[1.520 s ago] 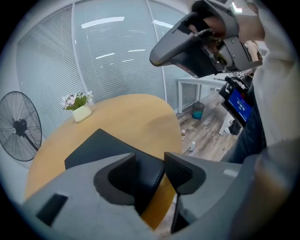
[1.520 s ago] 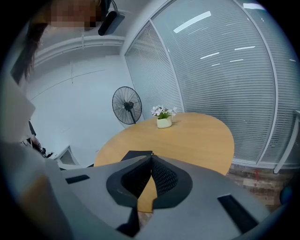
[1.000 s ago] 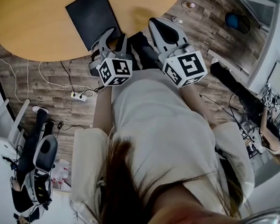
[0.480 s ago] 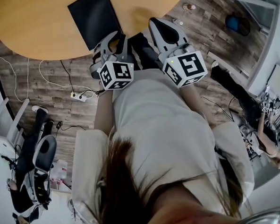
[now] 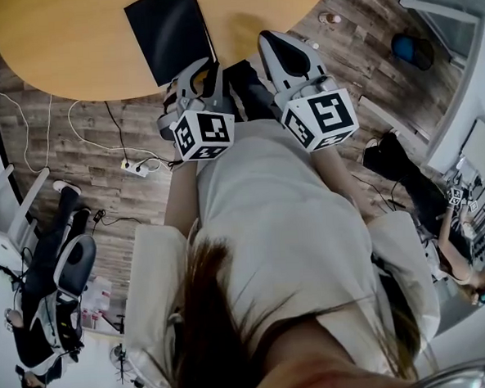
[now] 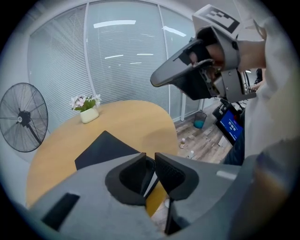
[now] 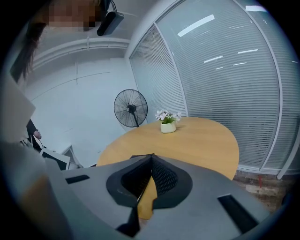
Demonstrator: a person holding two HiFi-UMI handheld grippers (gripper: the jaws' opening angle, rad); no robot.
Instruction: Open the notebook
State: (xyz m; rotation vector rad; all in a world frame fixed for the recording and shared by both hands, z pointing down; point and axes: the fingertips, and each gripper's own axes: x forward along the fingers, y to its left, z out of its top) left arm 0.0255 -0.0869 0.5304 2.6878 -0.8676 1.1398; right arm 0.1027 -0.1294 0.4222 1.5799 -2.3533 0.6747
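Observation:
A black notebook lies shut on the round wooden table, near its front edge. My left gripper points down at the notebook's near right corner. Its jaws are closing to a narrow gap. In the left gripper view the notebook lies just past the left gripper, and its corner with a pale page edge shows in the gap. I cannot tell whether the pads touch it. My right gripper hangs to the right, off the table's edge, shut on nothing.
A white pot of flowers stands at the table's far side and a standing fan is behind it. A power strip with cables lies on the wooden floor. Small bottles stand on the floor to the right. A seated person is at the far right.
The left gripper's jaws have drawn much closer together at the notebook's corner. Both hands stay about where they were.

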